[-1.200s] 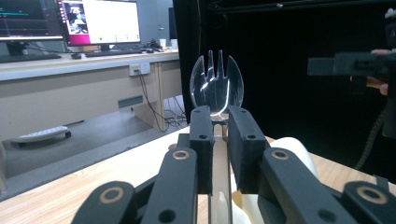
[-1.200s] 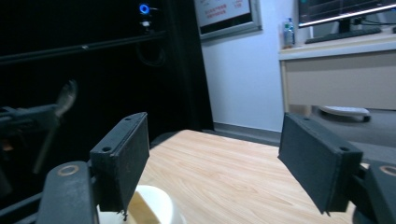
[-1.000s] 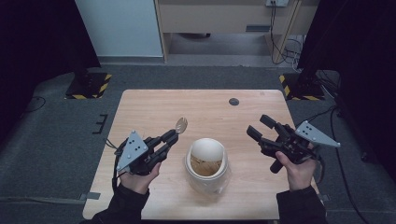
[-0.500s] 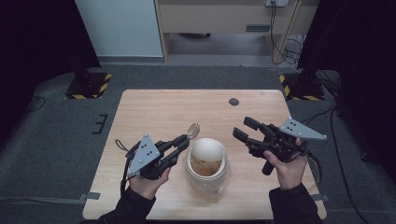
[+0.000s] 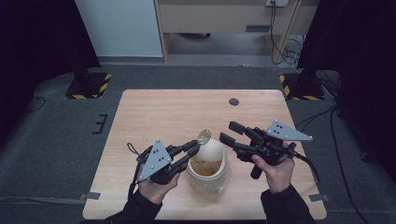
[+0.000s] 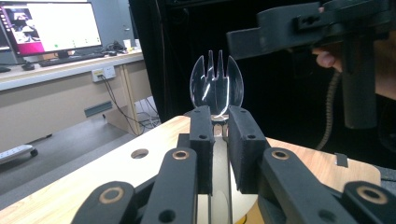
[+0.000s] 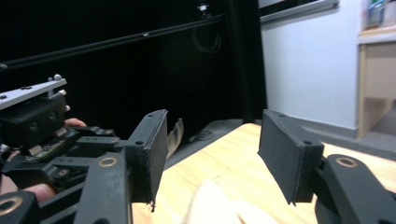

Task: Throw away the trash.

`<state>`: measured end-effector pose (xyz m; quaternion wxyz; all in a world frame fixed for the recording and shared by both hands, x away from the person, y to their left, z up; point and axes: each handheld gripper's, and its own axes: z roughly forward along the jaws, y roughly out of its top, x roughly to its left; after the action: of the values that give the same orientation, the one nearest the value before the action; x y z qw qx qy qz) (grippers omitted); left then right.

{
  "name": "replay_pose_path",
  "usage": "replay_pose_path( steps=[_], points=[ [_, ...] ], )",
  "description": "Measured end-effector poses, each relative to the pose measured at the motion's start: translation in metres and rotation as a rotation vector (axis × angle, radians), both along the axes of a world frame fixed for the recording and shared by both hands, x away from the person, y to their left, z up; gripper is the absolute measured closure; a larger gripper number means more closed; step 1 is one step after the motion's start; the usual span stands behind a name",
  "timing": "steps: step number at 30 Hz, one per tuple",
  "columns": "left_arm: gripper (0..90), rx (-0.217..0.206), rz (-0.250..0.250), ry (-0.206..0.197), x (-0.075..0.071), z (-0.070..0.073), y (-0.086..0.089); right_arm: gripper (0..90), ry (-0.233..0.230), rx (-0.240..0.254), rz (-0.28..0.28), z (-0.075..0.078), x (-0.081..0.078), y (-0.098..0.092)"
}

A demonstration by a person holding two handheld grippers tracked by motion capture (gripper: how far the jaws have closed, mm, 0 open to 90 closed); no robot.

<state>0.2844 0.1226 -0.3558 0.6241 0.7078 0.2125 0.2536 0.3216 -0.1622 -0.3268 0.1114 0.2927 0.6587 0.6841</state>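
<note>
The left hand-held gripper (image 5: 195,148), matt black with brass-ringed pivots and a grey three-cornered plate on top, is clamped on the stem of a clear plastic spork (image 6: 216,85). The spork's glossy, see-through head is a shallow bowl ending in short tines, and in the left gripper view it stands upright above the flat black pads. From the high view the spork (image 5: 204,136) sits just over the far-left rim of a round, cream-coloured jar (image 5: 208,164) with a smooth wall and something brownish inside. The jar stands on the pale, wood-grain worktop (image 5: 159,112), between the two hands. The right hand-held gripper (image 5: 229,132) hovers near the jar's right side; its slab-like rectangular jaws have just been closing, yet they stand apart with nothing between them. A small dark round hole (image 5: 234,101) marks the worktop's far side.
</note>
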Motion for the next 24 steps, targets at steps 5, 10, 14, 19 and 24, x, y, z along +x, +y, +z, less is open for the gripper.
replay_pose_path(
  steps=[5,10,14,19,24],
  points=[
    [80.4,0.013,-0.008,-0.001,0.0,-0.002,-0.006,47.5,0.03,0.022,0.039,-0.003,0.001,0.007],
    [80.3,0.018,-0.022,-0.012,-0.002,-0.004,-0.014,54.0,0.055,0.02,0.083,-0.005,-0.001,0.014],
    [80.4,0.029,-0.018,-0.045,-0.004,-0.003,-0.017,60.2,0.066,0.012,0.095,-0.007,-0.001,0.015],
    [80.4,0.023,-0.018,-0.051,-0.005,-0.004,-0.018,72.6,0.089,0.026,0.117,-0.008,-0.001,0.015],
    [80.2,0.019,-0.017,-0.054,-0.006,-0.005,-0.018,80.7,0.115,0.059,0.106,-0.01,-0.001,0.014]
  ],
)
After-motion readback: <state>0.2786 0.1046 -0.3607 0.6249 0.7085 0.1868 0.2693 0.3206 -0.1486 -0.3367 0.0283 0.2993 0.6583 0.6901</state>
